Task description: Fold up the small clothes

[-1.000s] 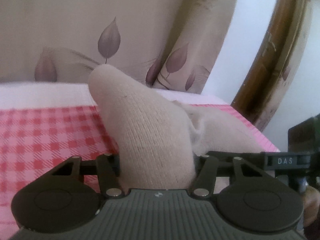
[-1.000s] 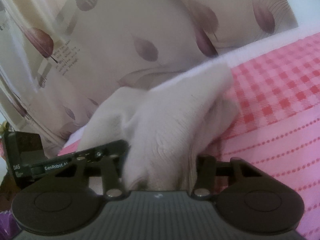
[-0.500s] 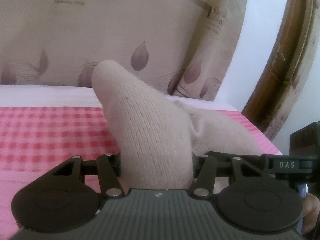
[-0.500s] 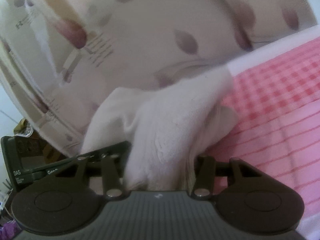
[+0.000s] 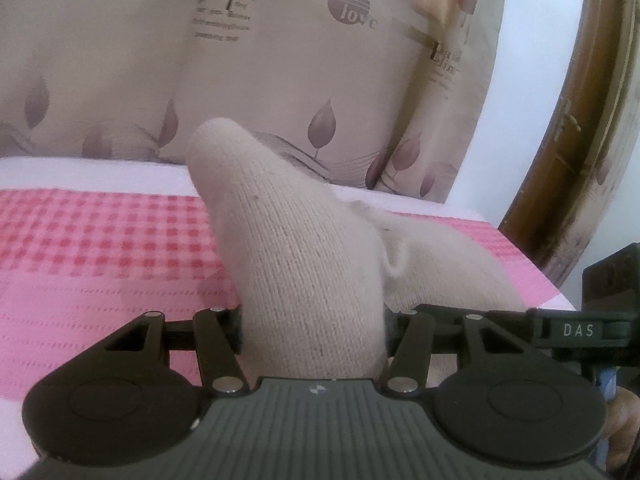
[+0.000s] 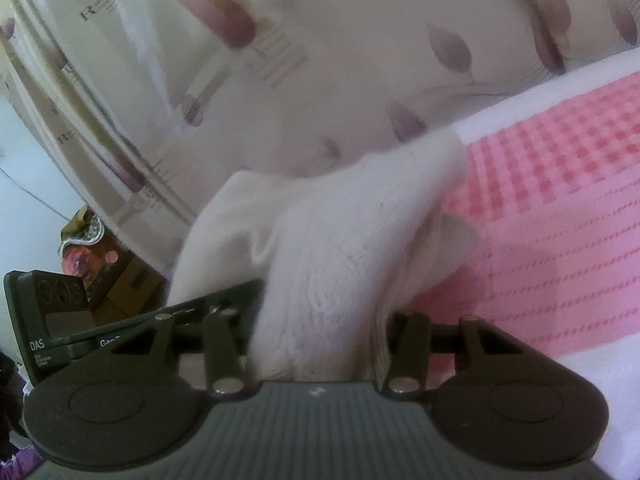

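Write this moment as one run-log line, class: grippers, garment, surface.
left gripper: shut on garment | right gripper: shut on garment | beige knitted garment: held between both | pink checked bedspread: beneath

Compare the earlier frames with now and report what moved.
Both grippers have tilted up: more patterned curtain shows and the pink checked bedcover sits lower in both views. Unchanged: left gripper and right gripper jaws stay clamped on the beige knitted garment.

Knit garment (image 5: 312, 280) fills the gap between left jaws, hiding the fingertips. Same cloth (image 6: 340, 264) covers the right jaws' gap. Curtain (image 6: 280, 60) beyond the right jaws blurred; print unreadable.
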Motion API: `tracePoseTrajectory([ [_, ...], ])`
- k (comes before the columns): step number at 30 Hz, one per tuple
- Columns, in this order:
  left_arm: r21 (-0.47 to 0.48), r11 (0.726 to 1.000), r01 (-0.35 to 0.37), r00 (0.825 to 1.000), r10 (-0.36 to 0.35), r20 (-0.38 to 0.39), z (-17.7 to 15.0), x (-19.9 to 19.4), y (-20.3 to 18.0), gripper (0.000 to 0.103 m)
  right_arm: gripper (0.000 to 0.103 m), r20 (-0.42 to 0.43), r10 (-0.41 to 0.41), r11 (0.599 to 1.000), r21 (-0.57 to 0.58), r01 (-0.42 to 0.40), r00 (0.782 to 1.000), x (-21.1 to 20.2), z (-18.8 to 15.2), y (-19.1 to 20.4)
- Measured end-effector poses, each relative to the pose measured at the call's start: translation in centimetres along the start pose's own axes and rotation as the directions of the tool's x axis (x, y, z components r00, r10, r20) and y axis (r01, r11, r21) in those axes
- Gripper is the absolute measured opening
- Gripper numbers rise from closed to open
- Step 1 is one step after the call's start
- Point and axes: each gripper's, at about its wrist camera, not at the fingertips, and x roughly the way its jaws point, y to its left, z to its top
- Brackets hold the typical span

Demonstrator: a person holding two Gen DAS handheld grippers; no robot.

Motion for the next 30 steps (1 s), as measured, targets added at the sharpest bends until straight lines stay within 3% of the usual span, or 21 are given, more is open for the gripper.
tracePoseTrajectory([
  [14, -0.013, 1.0, -0.001, 1.0, 0.001, 0.001, -3.6, -3.9, 0.8, 0.054, 0.049, -0.02, -0.008, 1.0, -0.003, 0.008, 1.0, -1.3, -4.1, 3.0],
  [30, -0.025, 1.0, 0.001, 1.0, -0.001, -0.003, -4.8, -5.3, 1.3, 0.054, 0.049, -0.024, -0.014, 1.0, -0.009, 0.014, 1.0, -1.3, -5.1, 4.1],
])
